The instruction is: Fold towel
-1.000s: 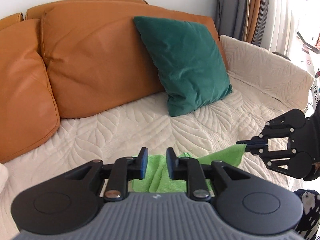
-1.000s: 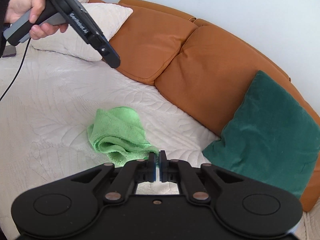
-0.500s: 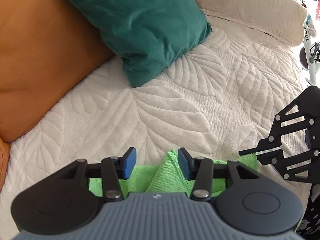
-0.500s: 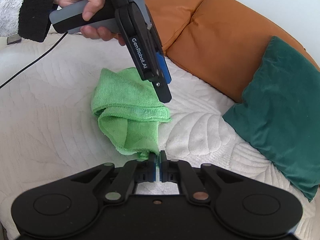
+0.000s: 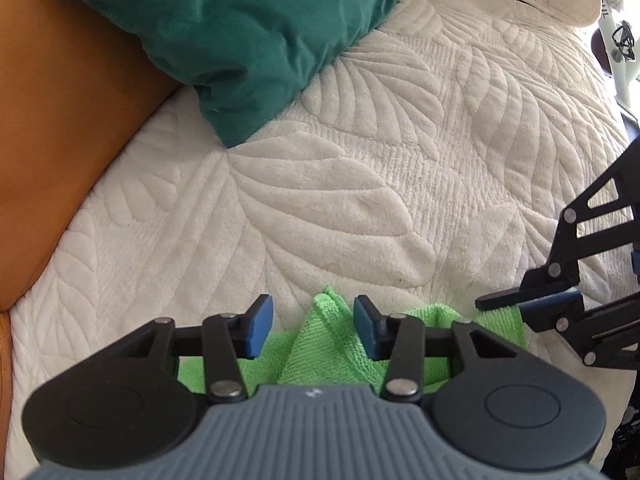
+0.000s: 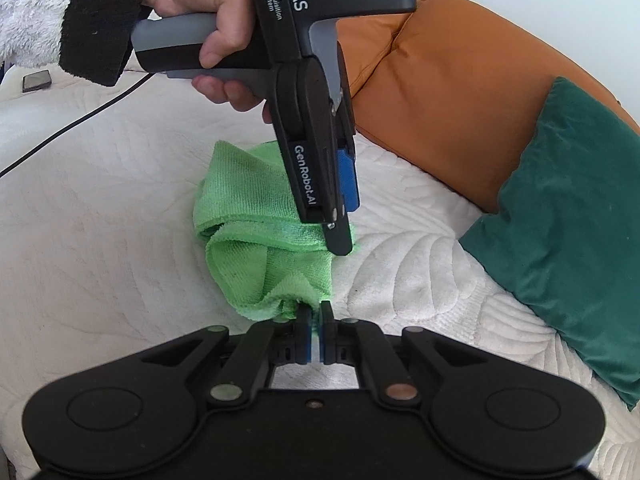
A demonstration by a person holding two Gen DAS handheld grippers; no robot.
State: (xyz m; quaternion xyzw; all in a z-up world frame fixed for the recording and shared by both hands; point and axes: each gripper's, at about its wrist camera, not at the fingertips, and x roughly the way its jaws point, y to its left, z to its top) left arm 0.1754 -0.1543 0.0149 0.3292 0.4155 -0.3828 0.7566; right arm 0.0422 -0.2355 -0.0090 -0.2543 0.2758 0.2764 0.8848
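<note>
Cream quilted cover (image 5: 328, 184) with a leaf pattern spreads over the sofa seat, backed by orange leather cushions (image 6: 448, 92) and a dark green velvet pillow (image 5: 240, 28) at 12 o'clock in the left wrist view. On this cover lies the bright green microfibre towel (image 6: 256, 240), crumpled and partly rolled on itself, near the middle of the right wrist view.

Left claw (image 5: 313, 330) points down over the towel with its blue-padded fingers (image 5: 261, 326) spread apart; a raised peak of green cloth stands between them, and neither pad presses it. In the right wrist view the person's left hand (image 6: 208, 20) grips the grey handle of this tool at 11 o'clock, with a black cable (image 6: 68, 128) trailing toward 9 o'clock.

Right claw (image 6: 316, 330) has its fingers drawn together, clamped on an edge of the towel at the cloth's 6 o'clock end. From the left wrist view it sits at 3 o'clock, pinching the same green edge.
</note>
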